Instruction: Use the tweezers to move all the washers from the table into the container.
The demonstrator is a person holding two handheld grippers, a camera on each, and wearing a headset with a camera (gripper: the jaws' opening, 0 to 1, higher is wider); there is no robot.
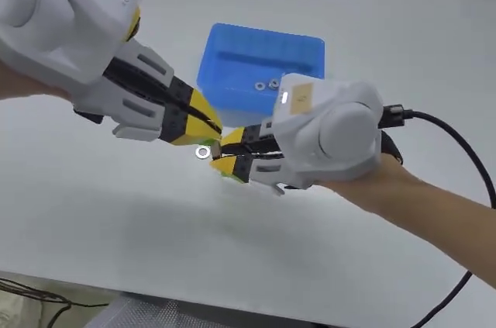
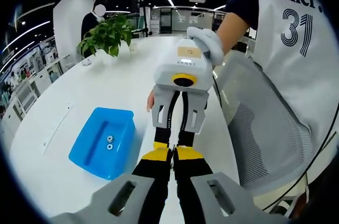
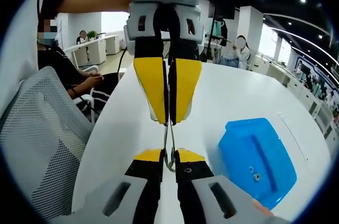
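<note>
White table (image 1: 139, 219) bears the blue container (image 1: 232, 80) on its far side. Left gripper (image 1: 214, 129) and right gripper (image 1: 226, 156) meet, both clamped on the tweezers (image 3: 169, 138). Two washers (image 1: 266, 85) lie inside the container; one washer (image 1: 203, 152) lies on the table just beside the tips.

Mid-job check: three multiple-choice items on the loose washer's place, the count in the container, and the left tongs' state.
1. The loose washer lies: A) on the table by the right tongs; B) on the floor; C) on a chair.
2. Washers in the container: A) none; B) two; C) five.
3. The left tongs are: A) wide open; B) shut on the tweezers; C) shut on a washer.
Key: 1A, it sits on the tabletop beside the tips; 2B, two show on the blue floor; 3B, the tweezers run up into its closed jaws.
</note>
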